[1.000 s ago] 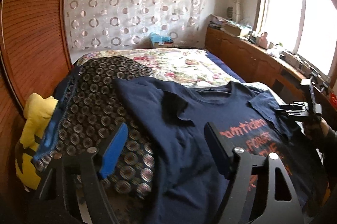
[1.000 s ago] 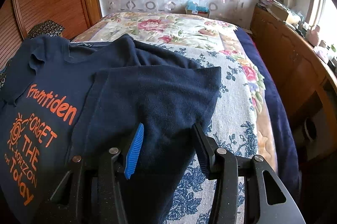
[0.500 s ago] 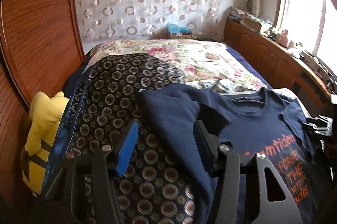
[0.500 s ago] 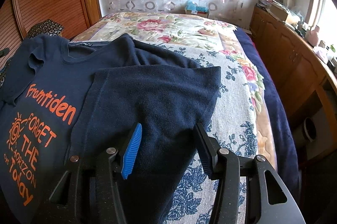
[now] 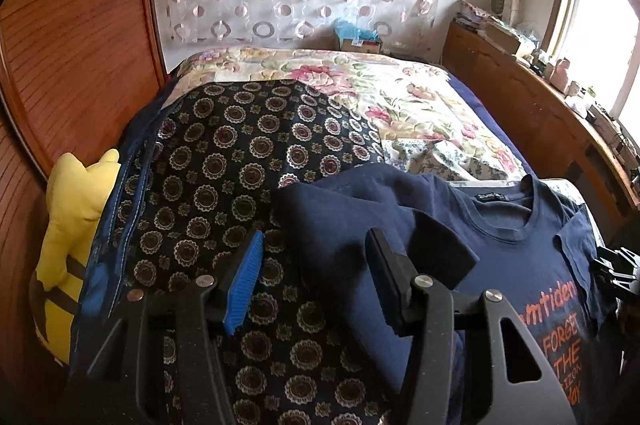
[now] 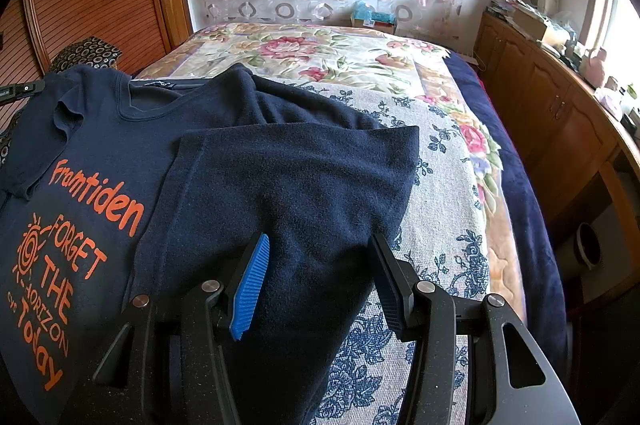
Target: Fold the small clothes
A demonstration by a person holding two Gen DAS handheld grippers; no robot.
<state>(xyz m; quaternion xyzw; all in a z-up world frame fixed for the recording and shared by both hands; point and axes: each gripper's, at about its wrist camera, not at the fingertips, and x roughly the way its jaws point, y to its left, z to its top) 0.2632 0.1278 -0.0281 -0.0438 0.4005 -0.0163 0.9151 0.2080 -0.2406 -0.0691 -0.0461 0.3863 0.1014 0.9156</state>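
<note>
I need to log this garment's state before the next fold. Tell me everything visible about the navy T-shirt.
The navy T-shirt is soft knit with a round ribbed neck and orange print reading "Framtiden, Forget the horizon, Today". It lies front-up on the bed's floral cover, partly over a dark medallion-patterned cloth. One side is folded inward over the chest, its sleeve lying flat. Both grippers straddle its fabric with jaws apart.

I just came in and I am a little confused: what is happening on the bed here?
A person is folding a navy T-shirt with orange print on the bed, holding a gripper in each hand. The shirt's one side is already folded over its front. The right gripper hangs open over that folded part. The left gripper is over the shirt's other edge, beside a dark patterned cloth; its jaws have just been closing, but nothing is pinched yet.
</note>
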